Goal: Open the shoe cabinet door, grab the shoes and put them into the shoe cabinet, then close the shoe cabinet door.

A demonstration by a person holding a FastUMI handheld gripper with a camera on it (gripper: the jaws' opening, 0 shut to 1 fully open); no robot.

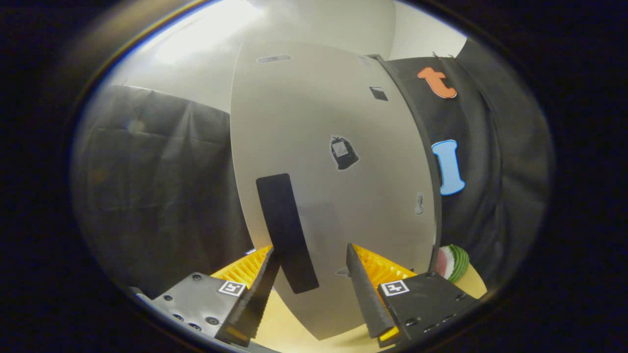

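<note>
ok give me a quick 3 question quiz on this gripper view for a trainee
1. True or false: the gripper is shut on the black handle.
2. Which object shows past the door's lower right corner? A) a shoe B) a watermelon slice toy C) a cup
3. Fill in: the black handle is mounted on the pale ____ door.

Key:
1. False. The fingers are spread, and the handle lies between them, nearer the left finger.
2. B, the watermelon slice toy.
3. Cabinet: the shoe cabinet door.
</note>
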